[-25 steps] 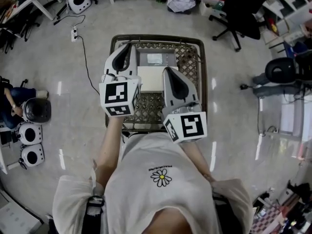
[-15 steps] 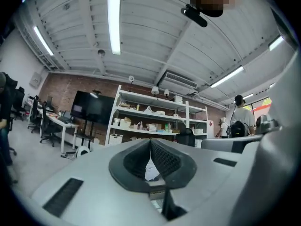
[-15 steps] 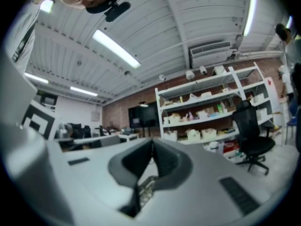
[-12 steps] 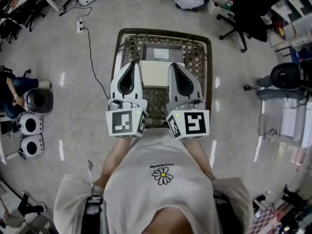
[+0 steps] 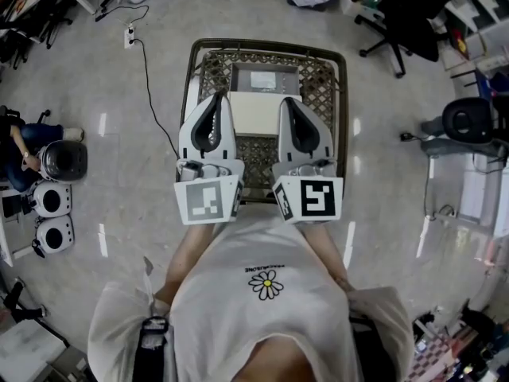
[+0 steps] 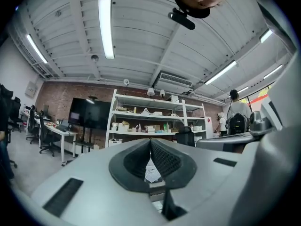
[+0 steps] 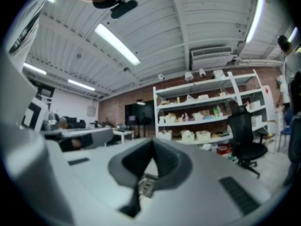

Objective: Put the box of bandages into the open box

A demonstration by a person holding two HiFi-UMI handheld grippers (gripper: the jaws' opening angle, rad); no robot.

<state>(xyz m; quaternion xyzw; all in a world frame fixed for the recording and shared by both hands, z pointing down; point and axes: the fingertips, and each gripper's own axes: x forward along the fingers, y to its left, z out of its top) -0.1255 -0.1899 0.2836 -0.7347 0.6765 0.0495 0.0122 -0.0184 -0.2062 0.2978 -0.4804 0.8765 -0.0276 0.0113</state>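
1. Your left gripper [image 5: 220, 98] and right gripper [image 5: 285, 103] both have their jaws pressed together, with nothing between them.
2. The white box [image 5: 254, 114], probably the bandages, lies between them on the lattice table [image 5: 208, 68]. The open box [image 5: 265, 78] sits just beyond.
3. If you come down with the jaws closed, you would likely shove the box instead of gripping it.

Glossy grey floor [image 5: 103, 173], brick back wall [image 6: 54, 100], white shelving [image 6: 155, 121], black office chair [image 5: 409, 14], strip lights [image 6: 106, 27] on white ceiling [image 6: 141, 46].
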